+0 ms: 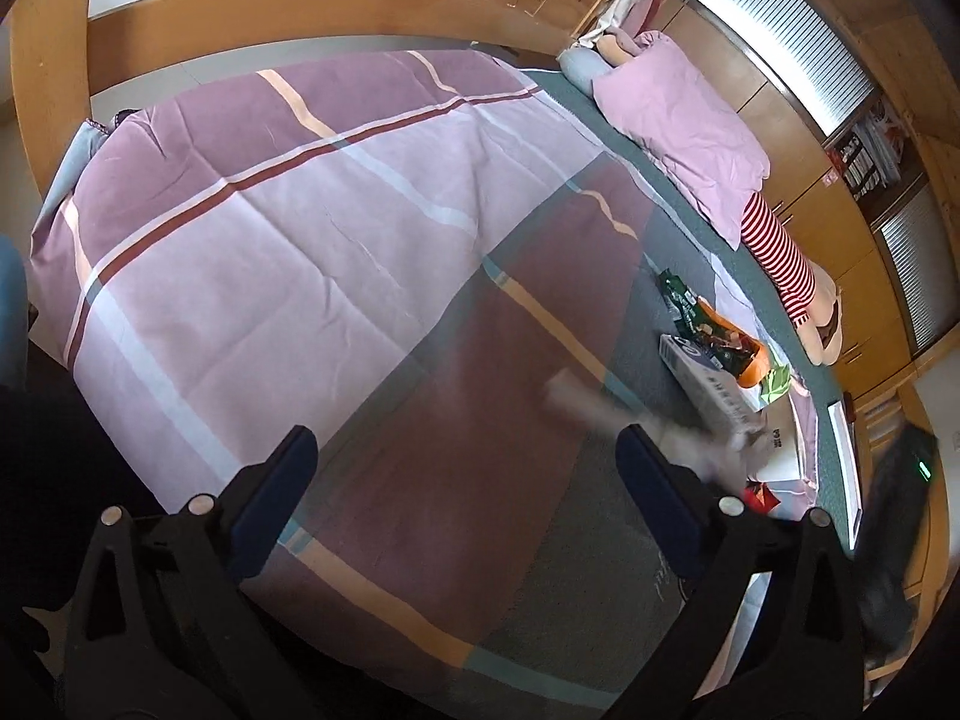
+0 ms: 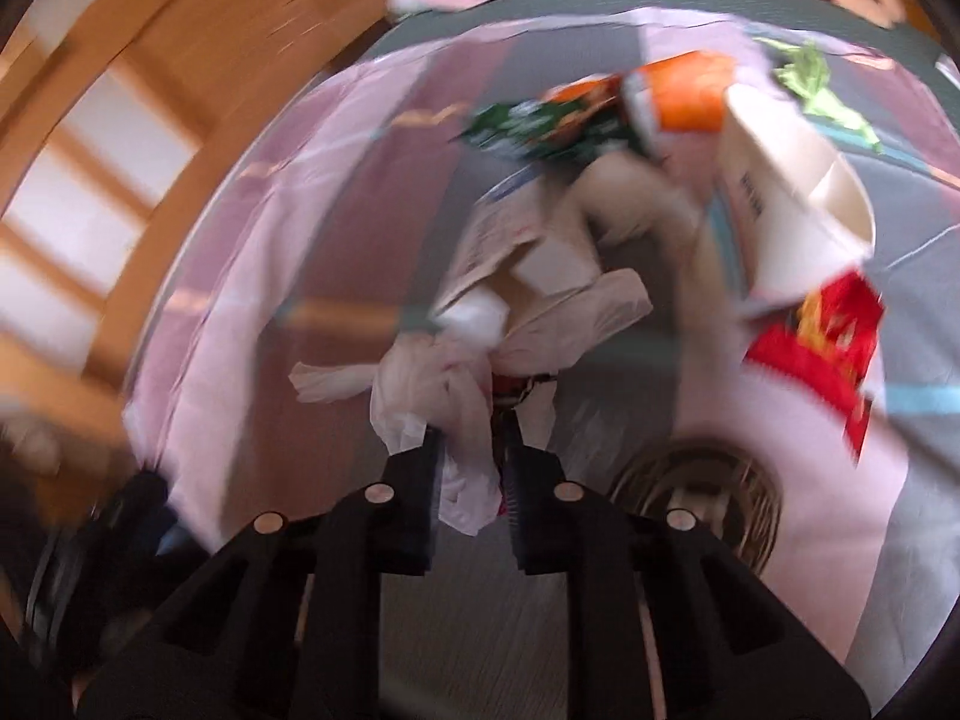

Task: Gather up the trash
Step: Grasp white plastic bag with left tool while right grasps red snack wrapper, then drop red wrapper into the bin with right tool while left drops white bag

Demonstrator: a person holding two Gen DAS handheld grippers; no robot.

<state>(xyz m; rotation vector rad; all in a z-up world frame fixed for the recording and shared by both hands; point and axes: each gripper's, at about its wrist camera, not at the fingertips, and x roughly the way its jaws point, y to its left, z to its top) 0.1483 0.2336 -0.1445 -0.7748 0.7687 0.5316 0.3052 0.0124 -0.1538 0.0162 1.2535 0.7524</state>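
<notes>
— Two views, one bed (image 1: 336,192): a plaid quilt in pink, mauve and maroon covers it, with a grey-green sheet (image 1: 636,138) showing along the far right side. Wood panelling and cabinets ring the room.

— What lies at the head?

— A pink pillow (image 1: 678,120) and a plush doll in red-striped sleeves (image 1: 780,258), far right, against the cabinets.

— And the trash?

— Heaped on the right part of the bed: a green snack bag (image 1: 684,300), an orange wrapper (image 1: 750,360), a white carton (image 1: 714,387), a red packet (image 1: 762,495). In the right wrist view the same heap sits just beyond the fingers, blurred, with a white cup-shaped container (image 2: 798,180) near the red packet (image 2: 822,348).

— The tools?

— The left tool (image 1: 462,480) is spread wide over the quilt, nothing between its jaws. The right tool (image 2: 468,450) is clenched on a white plastic bag (image 2: 432,384), which bunches between the jaws and trails toward the heap.

— Anything in the way?

— A woven basket (image 2: 696,492) sits near right, below the bed's edge.
</notes>
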